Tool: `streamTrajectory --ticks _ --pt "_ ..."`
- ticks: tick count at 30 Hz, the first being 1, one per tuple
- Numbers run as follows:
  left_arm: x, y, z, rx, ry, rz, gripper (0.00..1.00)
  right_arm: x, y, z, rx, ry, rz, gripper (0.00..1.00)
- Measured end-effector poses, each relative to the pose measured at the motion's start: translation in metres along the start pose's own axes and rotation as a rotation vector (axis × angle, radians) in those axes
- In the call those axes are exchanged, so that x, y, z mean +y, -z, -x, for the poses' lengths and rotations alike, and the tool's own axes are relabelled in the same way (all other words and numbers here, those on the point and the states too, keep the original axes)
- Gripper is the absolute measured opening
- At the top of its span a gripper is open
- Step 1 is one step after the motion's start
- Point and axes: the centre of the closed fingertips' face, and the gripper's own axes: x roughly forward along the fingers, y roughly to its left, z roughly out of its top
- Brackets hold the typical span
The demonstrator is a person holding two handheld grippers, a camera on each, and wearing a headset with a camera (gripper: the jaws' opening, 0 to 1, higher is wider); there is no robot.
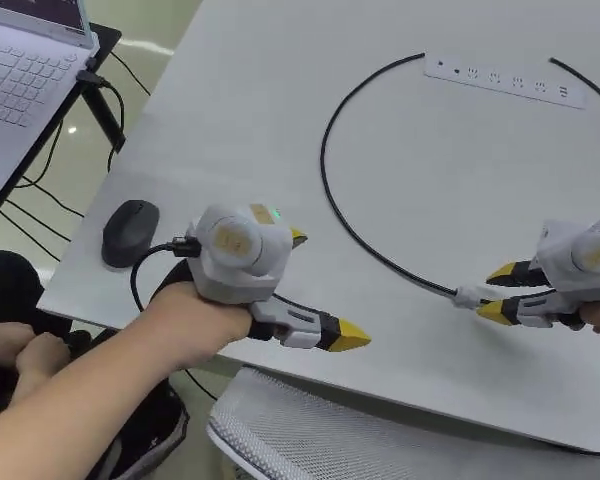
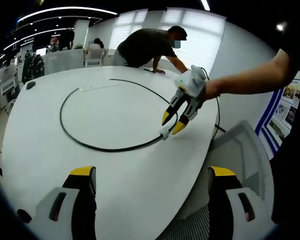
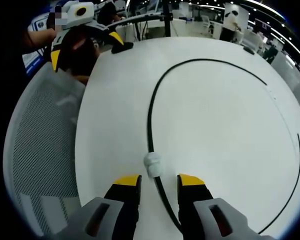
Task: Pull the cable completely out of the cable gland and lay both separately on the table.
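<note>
Surface: white table (image 1: pixel 280 120), smooth and matte, with a curved near edge.
Room: open office with bright windows on the far side in the left gripper view. A person (image 2: pixel 145 45) leans on the table's far edge.
Off the table: grey mesh chair (image 1: pixel 310 435) at the near edge, and an open laptop (image 1: pixel 25 70) on a stand to the far left.
Other items: black computer mouse (image 1: pixel 130 232) near the left edge. A long white power strip (image 1: pixel 505 82) lies flat at the far right.
Cable (image 1: pixel 323 170): thin, black and round, lying on the table in a wide open loop that arcs far and left from the gland.
Cable gland (image 1: pixel 468 296): small white plastic fitting, threaded on the cable at the near right. Its long axis runs along the cable, roughly left to right in the head view.
Right gripper (image 1: pixel 497 292): jaws narrowly parted and straddling the cable, yellow tips just behind the gland. Contact cannot be told.
Left gripper (image 1: pixel 325 288): jaws spread wide and holding nothing, at the near left edge, well apart from the gland.
</note>
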Motion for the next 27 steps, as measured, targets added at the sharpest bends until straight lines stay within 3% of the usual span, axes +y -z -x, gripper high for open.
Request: streamTrajectory --ticks 6,11,14,17,22,27 --pt "0.000 0.003 0.003 0.009 0.012 0.001 0.91 0.001 -0.010 -0.006 -0.005 -0.025 0.022 0.17" --pt "0.000 0.004 0.008 0.010 -0.022 0.035 0.90 0.001 -0.001 -0.016 0.033 -0.066 0.080 0.13" --pt "0.001 0.002 0.009 0.005 -0.055 0.047 0.90 0.004 -0.004 -0.017 -0.007 -0.090 0.078 0.10" --pt "-0.005 -0.001 0.009 -0.005 -0.072 0.071 0.90 0.003 -0.004 -0.016 -0.021 -0.098 0.047 0.09" --pt "-0.011 -0.006 0.006 -0.018 -0.090 0.083 0.90 0.004 -0.001 -0.014 -0.019 -0.084 0.063 0.08" --pt "-0.018 -0.013 0.001 -0.037 -0.087 0.088 0.89 0.008 0.000 -0.010 0.021 -0.077 0.102 0.07"
